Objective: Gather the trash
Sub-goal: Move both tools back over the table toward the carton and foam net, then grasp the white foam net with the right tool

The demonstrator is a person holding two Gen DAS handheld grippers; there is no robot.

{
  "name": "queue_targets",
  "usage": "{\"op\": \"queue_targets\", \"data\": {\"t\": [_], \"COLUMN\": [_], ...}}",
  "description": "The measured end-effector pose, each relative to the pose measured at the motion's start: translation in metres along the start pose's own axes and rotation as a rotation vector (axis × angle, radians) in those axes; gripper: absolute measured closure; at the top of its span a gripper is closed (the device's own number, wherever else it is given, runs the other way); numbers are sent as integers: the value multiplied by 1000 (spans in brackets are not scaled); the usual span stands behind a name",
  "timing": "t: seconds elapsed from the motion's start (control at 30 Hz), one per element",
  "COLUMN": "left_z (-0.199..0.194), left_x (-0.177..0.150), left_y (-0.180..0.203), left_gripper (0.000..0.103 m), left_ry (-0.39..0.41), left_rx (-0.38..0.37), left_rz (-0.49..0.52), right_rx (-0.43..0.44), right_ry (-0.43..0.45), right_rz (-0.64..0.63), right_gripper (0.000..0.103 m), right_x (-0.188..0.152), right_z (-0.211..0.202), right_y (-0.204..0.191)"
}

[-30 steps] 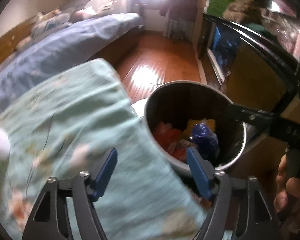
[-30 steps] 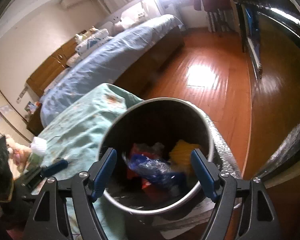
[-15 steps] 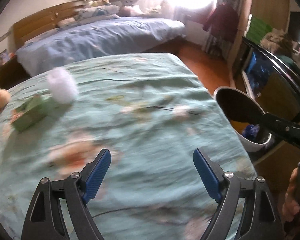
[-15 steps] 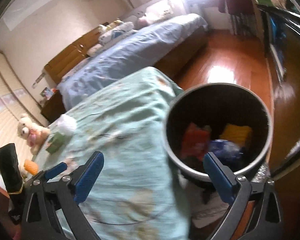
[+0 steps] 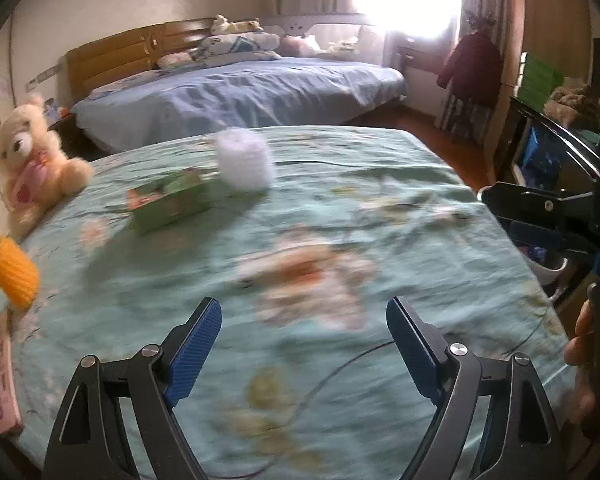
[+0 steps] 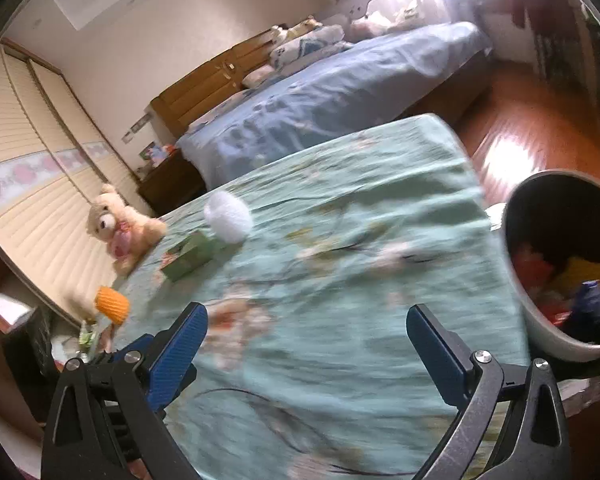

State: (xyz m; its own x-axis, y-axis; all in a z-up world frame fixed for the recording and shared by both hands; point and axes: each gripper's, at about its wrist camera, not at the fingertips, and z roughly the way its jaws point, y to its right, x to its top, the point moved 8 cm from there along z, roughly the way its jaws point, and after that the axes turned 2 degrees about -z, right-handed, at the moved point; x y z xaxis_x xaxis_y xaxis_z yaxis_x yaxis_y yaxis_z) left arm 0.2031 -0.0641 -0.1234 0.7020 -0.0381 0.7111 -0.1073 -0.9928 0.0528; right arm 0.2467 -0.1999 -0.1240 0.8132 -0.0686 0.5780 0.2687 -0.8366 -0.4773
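Swinging from trash bin [image 6: 556,344] toward table [image 5: 380,208] centre.

Left gripper [image 5: 304,344]: jaws wide apart, blue pads [image 5: 194,354] facing each other, nothing between them. Held low, aimed forward and slightly down.

Right gripper [image 6: 306,350]: also spread wide and holding nothing, blue pads [image 6: 436,354] clear. Tilted down, rolled a little to one side.

In the left wrist view the right gripper's black body sits at the right edge, with the right hand [image 5: 580,344] wrapped on its handle; only fingers show, blurred, so grip detail is uncertain.

In the right wrist view one left gripper finger [image 6: 140,346] pokes in just beside the right gripper's left jaw, so the two tools sit close, side by side.
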Motion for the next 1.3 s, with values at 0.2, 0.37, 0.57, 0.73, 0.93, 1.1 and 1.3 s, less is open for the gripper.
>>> {"op": "queue_targets", "data": {"t": [0.2, 0.37, 0.57, 0.73, 0.93, 1.1, 1.3], "left_z": [-3, -6, 7, 36, 70, 99, 124], "left_x": [-6, -6, -4, 10, 36, 51, 73], "left_y": [-55, -96, -122, -134, -151, -159, -163], "left_gripper": [6, 6, 6, 6, 6, 6, 7], "left_ry": [-34, -24, -38, -29, -59, -91, -79], "left_rx": [66, 154, 159, 162, 139, 89, 39], "left_rz": [-116, -169, -185, -153, -134, -134, -63], "right_rx": [-50, -90, -42, -11, -20, -43, -15], "right_ry": [-66, -94, -107, -120, -141, -150, -149], "right_rz": [-96, -167, -229, -284, -294, -287, -261], "right_gripper": [3, 3, 3, 5, 7, 13, 17], "right_x": [-9, -8, -2, 3, 19, 34, 51], "right_z": [33, 57, 87, 115, 150, 176, 194], "right_y": [-25, -44, -73, -95, -99, -93, -94]}}
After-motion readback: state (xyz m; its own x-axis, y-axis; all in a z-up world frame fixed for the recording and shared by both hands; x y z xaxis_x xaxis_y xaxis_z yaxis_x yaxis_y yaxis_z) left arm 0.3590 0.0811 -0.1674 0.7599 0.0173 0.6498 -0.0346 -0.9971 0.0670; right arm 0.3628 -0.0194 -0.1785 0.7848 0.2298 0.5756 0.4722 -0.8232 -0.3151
